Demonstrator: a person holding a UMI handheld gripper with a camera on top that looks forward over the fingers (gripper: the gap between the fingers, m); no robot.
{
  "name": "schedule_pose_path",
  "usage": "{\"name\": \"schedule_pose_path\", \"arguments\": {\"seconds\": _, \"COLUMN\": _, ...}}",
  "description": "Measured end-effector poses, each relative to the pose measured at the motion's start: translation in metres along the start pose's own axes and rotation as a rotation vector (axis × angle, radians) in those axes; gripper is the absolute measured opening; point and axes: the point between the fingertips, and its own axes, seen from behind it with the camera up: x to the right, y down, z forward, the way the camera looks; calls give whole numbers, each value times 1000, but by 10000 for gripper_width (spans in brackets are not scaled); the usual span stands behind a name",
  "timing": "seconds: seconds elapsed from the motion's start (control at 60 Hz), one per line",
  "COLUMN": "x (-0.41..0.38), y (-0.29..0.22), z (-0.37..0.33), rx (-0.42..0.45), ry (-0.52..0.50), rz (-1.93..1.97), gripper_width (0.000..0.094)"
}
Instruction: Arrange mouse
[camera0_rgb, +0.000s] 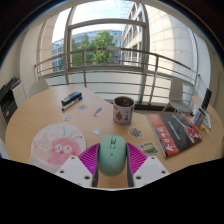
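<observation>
On the left near me I count one round mouse mat (55, 145) with a pink cartoon figure printed on it; no wording on it is legible to me. Far left on the wooden table (30, 115) lies one dark stapler-like object (71, 98). At centre, my gripper (112, 158) has its two pink pads (90, 158) pressed against the sides of the one pale green mouse (112, 153), grasping it just right of the mat. Beyond it stands one patterned mug (123, 108). To the right lies one red-and-black booklet (177, 132); its print is too small to read.
</observation>
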Motion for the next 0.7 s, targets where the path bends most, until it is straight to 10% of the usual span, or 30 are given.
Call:
{"name": "schedule_pose_path", "arguments": {"seconds": 0.3, "x": -67, "y": -183, "z": -68, "rx": 289, "ry": -98, "rz": 73, "gripper_width": 395}}
{"name": "schedule_pose_path", "arguments": {"seconds": 0.7, "x": -194, "y": 3, "z": 42, "rx": -62, "ry": -192, "rz": 2, "gripper_width": 426}}
